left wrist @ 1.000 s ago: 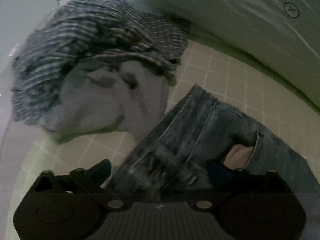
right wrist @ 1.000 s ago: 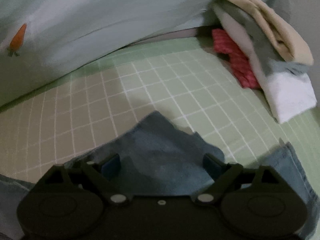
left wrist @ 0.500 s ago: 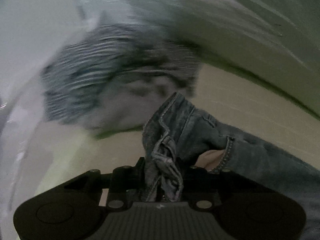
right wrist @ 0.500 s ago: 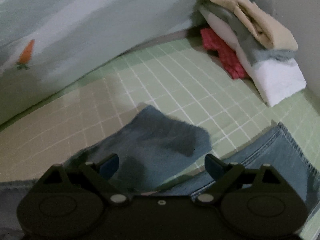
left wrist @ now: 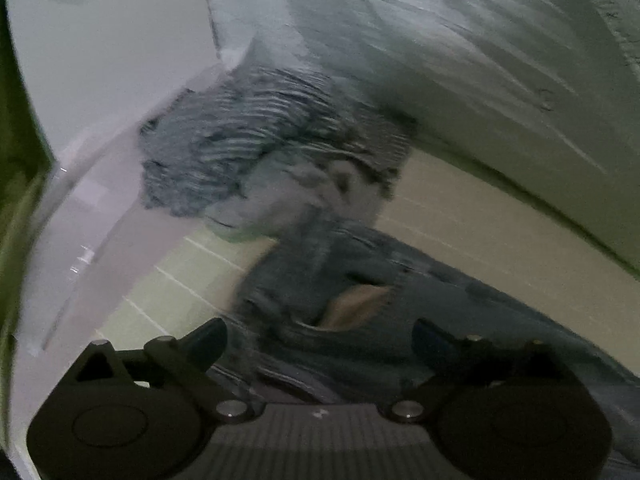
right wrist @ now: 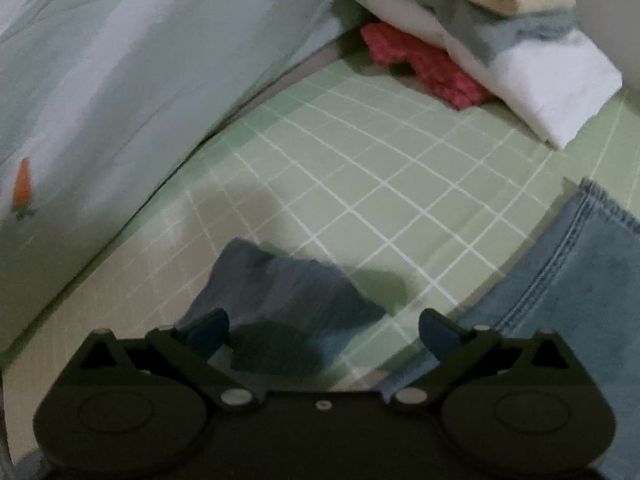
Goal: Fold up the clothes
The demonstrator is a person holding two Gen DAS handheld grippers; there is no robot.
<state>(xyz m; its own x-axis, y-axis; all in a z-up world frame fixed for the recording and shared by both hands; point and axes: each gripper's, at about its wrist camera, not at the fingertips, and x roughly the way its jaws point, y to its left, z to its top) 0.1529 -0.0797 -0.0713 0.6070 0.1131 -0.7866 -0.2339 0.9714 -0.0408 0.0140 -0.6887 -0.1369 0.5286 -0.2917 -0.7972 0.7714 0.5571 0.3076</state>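
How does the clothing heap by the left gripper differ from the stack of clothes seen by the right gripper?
The striped heap is crumpled and rounded, with no clear edges; the folded stack lies in flat layers with straight edges. The heap is dark blue-grey stripes over a pale grey garment; the stack is beige, grey and white over something red. Both sit on the green checked sheet, against the pale bedding.

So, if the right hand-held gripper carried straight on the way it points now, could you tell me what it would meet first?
Most likely the dark blue cloth, which already lies between the open fingers of the right hand-held gripper. Past it there is only bare green checked sheet, though depth is hard to judge here.
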